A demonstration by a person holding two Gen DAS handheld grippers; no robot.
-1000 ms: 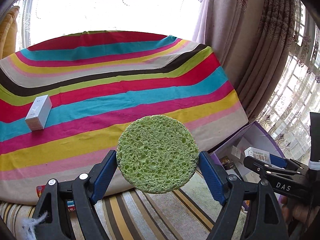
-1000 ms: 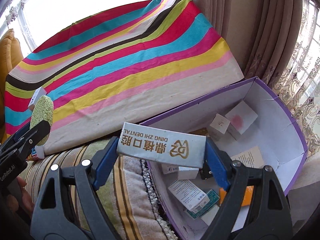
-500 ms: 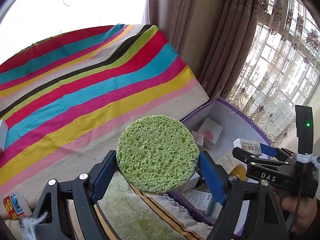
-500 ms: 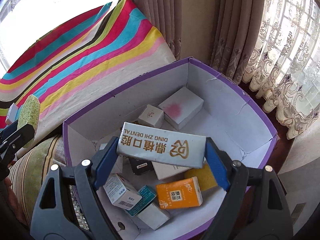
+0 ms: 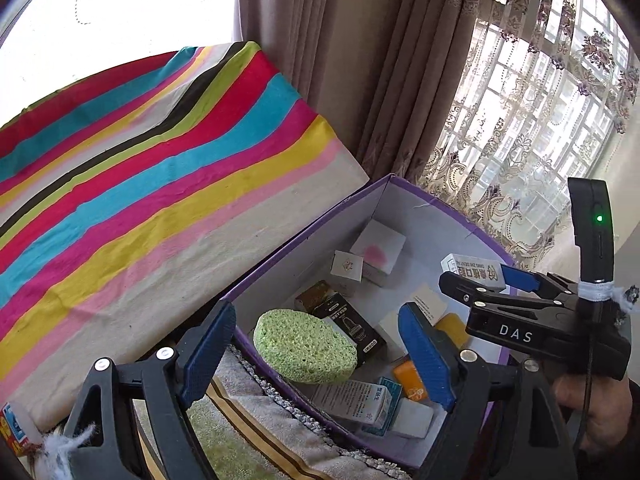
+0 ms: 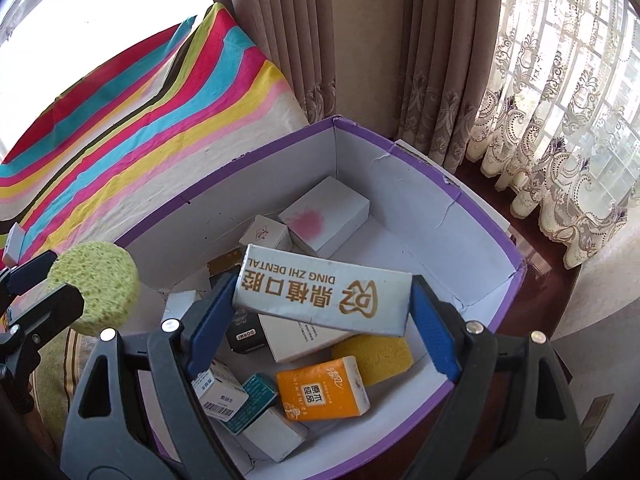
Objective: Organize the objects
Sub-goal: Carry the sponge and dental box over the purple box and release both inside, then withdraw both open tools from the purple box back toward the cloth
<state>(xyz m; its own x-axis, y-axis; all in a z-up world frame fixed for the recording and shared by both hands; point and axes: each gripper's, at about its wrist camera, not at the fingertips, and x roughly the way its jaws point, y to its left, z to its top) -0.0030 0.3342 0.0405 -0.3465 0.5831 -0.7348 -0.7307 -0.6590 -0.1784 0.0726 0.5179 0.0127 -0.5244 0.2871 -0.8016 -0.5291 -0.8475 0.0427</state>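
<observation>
A round green sponge [image 5: 304, 346] hangs tilted and loose between the pads of my left gripper [image 5: 316, 316], with a gap on each side. It is over the near left corner of the purple box [image 5: 304, 236]. I cannot tell whether it rests on the packets below. The right wrist view has the sponge [image 6: 94, 286] at the left gripper's tips [image 6: 52, 280]. My right gripper [image 6: 324, 284] is shut on a long white dental box [image 6: 324, 292], held crosswise above the purple box [image 6: 248, 160]. From the left wrist camera, that gripper [image 5: 476, 276] is at the right, a hand [image 5: 592, 412] behind it.
Inside the purple box lie several packets: an orange one [image 6: 322, 392], a yellow sponge [image 6: 376, 354], a white box with a pink stain [image 6: 324, 216]. A striped cloth [image 5: 160, 180] covers the surface at left, with a small white box [image 6: 12, 240] on it. Curtains hang behind.
Both grippers swung right, from over the striped cloth to over the purple box. The green sponge has come off the left pads and sits lower and tilted. The dental box stays gripped.
</observation>
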